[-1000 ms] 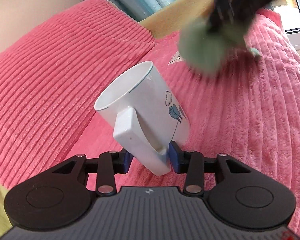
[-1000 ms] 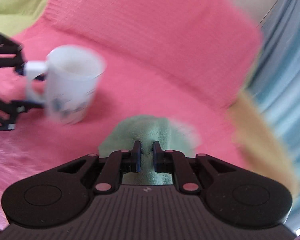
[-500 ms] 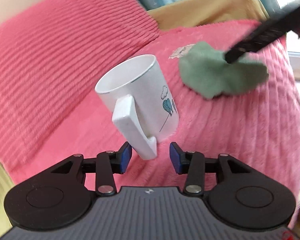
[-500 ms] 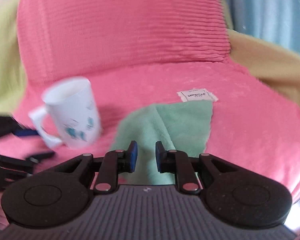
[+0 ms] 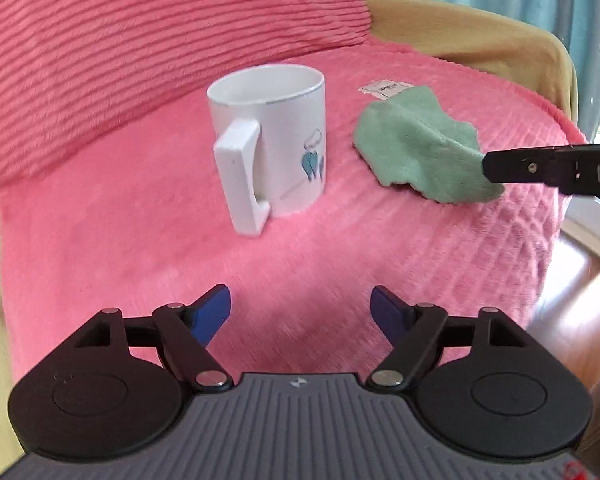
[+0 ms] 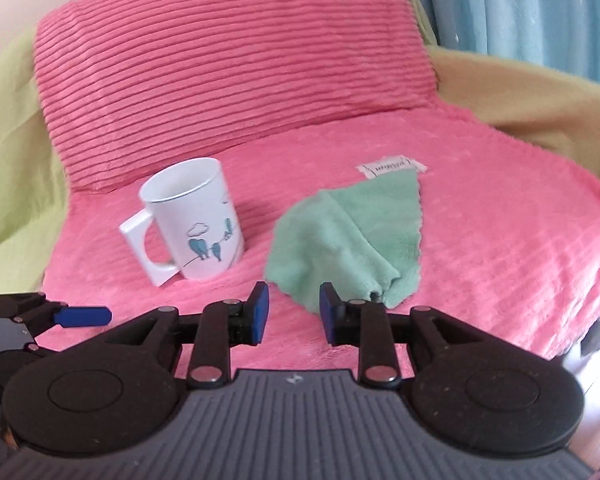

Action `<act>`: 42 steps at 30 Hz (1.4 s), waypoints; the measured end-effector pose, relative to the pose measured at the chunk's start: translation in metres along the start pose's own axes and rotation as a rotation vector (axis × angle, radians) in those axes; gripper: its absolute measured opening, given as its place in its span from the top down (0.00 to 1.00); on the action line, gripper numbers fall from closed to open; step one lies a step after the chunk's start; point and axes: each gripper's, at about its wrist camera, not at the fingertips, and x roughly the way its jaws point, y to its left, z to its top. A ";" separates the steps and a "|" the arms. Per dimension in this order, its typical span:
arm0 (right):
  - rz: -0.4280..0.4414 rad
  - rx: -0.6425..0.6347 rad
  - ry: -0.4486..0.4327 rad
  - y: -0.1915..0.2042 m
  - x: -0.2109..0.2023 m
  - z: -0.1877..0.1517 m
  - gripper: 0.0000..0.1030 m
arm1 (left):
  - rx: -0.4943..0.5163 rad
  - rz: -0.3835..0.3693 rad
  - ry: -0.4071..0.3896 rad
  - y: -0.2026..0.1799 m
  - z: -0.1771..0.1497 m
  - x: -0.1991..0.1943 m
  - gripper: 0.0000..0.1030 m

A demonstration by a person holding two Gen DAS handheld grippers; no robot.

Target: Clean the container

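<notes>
While both grippers hang over the front of the seat, neither holds anything: the left gripper [image 5: 300, 312] has its blue-padded fingers spread wide over bare pink plush, and the right gripper [image 6: 291, 312] has its fingers apart too, a narrower gap, with the near edge of the crumpled green microfibre cloth [image 6: 348, 240] just beyond them. Further out, the white ceramic mug with a square handle and a blue bird print [image 5: 272, 140] stands upright on the pink fleece seat cover [image 5: 140, 240], handle turned toward the left gripper, the cloth lying just beside it and apart from it. Behind both rises a ribbed pink cushion [image 6: 228, 60].

Mug and cloth lying free like this would fit either the moment ahead of a wipe or the moment after one; the mug's inside looks plain white, though the angle shows only its upper wall, so I cannot tell whether it is clean.
</notes>
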 end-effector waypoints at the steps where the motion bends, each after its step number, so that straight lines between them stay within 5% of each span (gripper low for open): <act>1: -0.009 0.005 -0.007 0.001 -0.003 0.000 0.77 | -0.016 0.002 0.005 -0.001 -0.002 -0.002 0.17; 8: -0.047 0.034 -0.027 0.004 -0.018 -0.003 0.77 | -0.029 0.103 -0.016 -0.015 -0.003 -0.016 0.02; 13: -0.108 -0.005 -0.040 0.006 -0.026 -0.012 0.77 | -0.088 0.056 0.005 -0.016 -0.009 -0.024 0.02; 19: -0.102 0.042 0.031 -0.001 -0.028 -0.018 0.76 | -0.121 0.087 0.027 -0.015 -0.015 -0.028 0.02; 42: -0.130 0.010 0.088 -0.004 -0.021 -0.030 0.76 | -0.074 0.137 0.023 -0.027 -0.022 -0.026 0.02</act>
